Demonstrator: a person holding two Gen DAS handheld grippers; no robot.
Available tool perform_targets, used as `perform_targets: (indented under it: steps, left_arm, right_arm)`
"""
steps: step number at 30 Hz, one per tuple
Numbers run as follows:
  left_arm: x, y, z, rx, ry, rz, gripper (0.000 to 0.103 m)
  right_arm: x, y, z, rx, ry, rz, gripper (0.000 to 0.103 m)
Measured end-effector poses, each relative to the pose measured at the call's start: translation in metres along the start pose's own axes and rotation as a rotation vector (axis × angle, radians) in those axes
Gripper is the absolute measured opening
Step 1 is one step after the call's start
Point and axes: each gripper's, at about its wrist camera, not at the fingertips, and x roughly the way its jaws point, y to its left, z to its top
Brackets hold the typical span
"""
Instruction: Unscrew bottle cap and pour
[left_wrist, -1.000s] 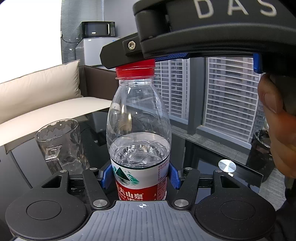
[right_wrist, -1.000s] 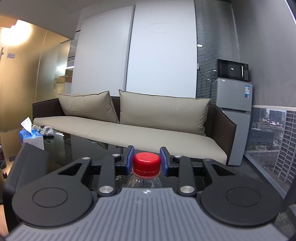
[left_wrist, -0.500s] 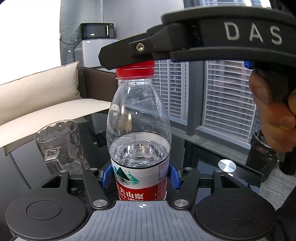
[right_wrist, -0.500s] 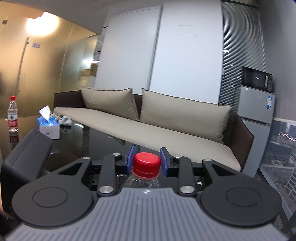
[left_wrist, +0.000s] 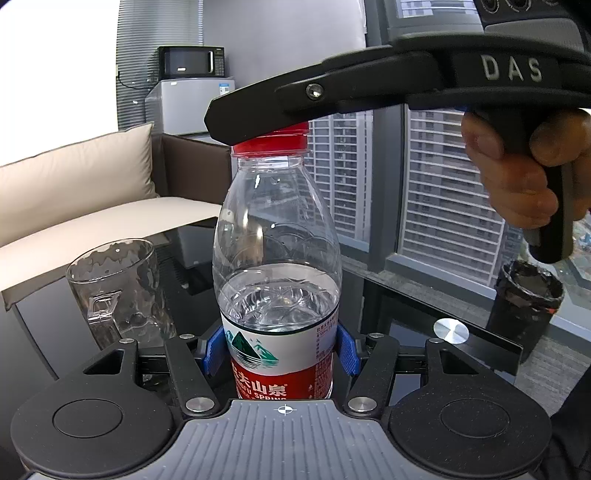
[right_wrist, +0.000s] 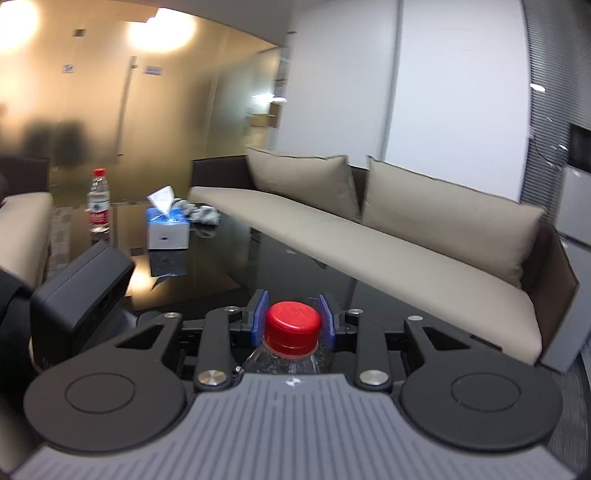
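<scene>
bottle (left_wrist: 277, 266): upright on dark glass table (left_wrist: 406, 302); clear thin plastic, roughly half full of water; judged light to middling in weight, walls soft enough to buckle under hard squeeze; label band the stiffest place to take hold
left gripper (left_wrist: 279, 349): blue pads pressed on both sides of label band, low on bottle; clamped on bottle; sound place for steadying against twist
cap (right_wrist: 293, 324): red, ribbed, seated on bottle neck; ribs judged good for grip, small and rigid
right gripper (right_wrist: 294, 321): blue pads flanking cap, seemingly touching either side; closed on cap, tilted across bottle top
glass mug (left_wrist: 118, 291): left of bottle, just beside, apart; empty; fragile, handle toward camera
risk: judged slippery if label wet; over-squeeze once cap off could spill water
</scene>
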Motion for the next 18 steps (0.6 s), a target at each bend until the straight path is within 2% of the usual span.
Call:
perform_targets:
  steps: [4, 7, 18]
  left_arm:
    - [0.001, -0.005, 0.002, 0.016, 0.001, 0.014, 0.056]
    - [0.0, -0.005, 0.002, 0.013, 0.004, 0.018, 0.057]
    - [-0.001, -0.003, 0.001, 0.019, 0.006, 0.016, 0.057]
  right_arm:
    - [-0.002, 0.024, 0.003, 0.046, -0.024, -0.171, 0.033]
    - [0.002, 0.029, 0.005, 0.09, -0.012, -0.219, 0.033]
    - [0.017, 0.035, 0.003, 0.126, 0.003, -0.251, 0.036]
